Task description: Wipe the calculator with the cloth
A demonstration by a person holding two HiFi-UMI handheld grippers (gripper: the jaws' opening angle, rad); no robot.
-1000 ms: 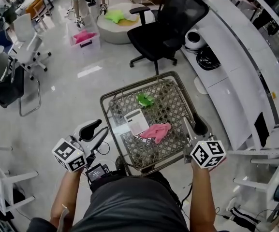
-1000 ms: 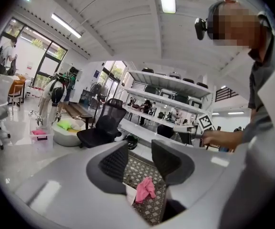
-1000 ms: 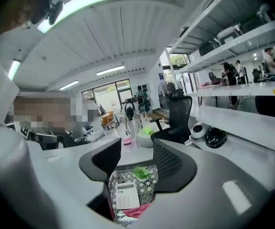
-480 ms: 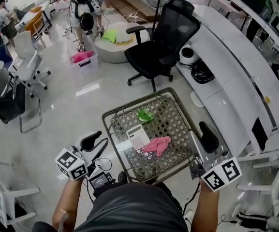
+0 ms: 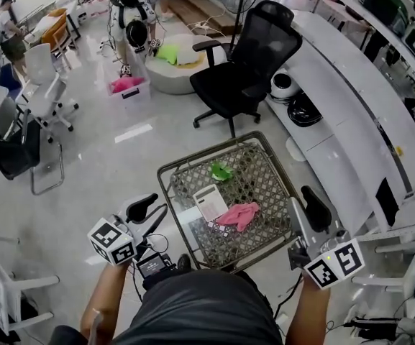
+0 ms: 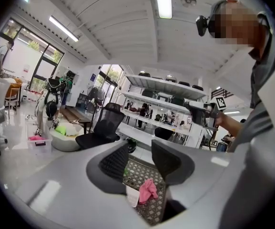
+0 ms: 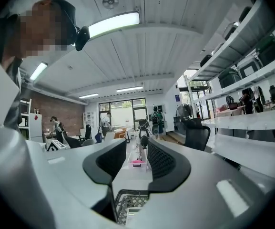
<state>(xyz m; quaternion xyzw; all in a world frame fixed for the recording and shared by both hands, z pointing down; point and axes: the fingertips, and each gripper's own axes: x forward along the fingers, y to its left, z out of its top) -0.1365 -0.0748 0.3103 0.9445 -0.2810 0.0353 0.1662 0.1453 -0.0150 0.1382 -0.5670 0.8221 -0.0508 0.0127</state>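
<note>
Seen from above, a small table point(image 5: 170, 169) with a woven lattice top stands at 12 o'clock before a person who holds a gripper in each hand, both raised clear of it.

A white calculator point(image 5: 211, 203) lies flat on the near left part of the table. Its long axis runs roughly from 12 to 6 o'clock, tipped slightly toward 11. A crumpled pink cloth point(image 5: 237, 215) lies at about 4 o'clock from the calculator, just beside it and seemingly touching its near right corner. A small green thing point(image 5: 221, 171) sits farther back, at about 1 o'clock from the calculator, apart from both.

The left gripper point(image 5: 149, 210) hangs off the table's left edge. Its jaws stand apart with nothing between them, and its own view looks past them at cloth and calculator. From it, the calculator lies at 3 o'clock in the head view.

The right gripper point(image 5: 306, 210) hangs off the table's right edge. Its jaws have just been closing but a gap remains and nothing is between them. From it, the cloth lies at 9 o'clock.

The right gripper looks nearer the cloth and the left nearer the calculator, so the cloth pickup probably falls to the right hand, reaching leftward and down. Neither gripper touches anything yet.
</note>
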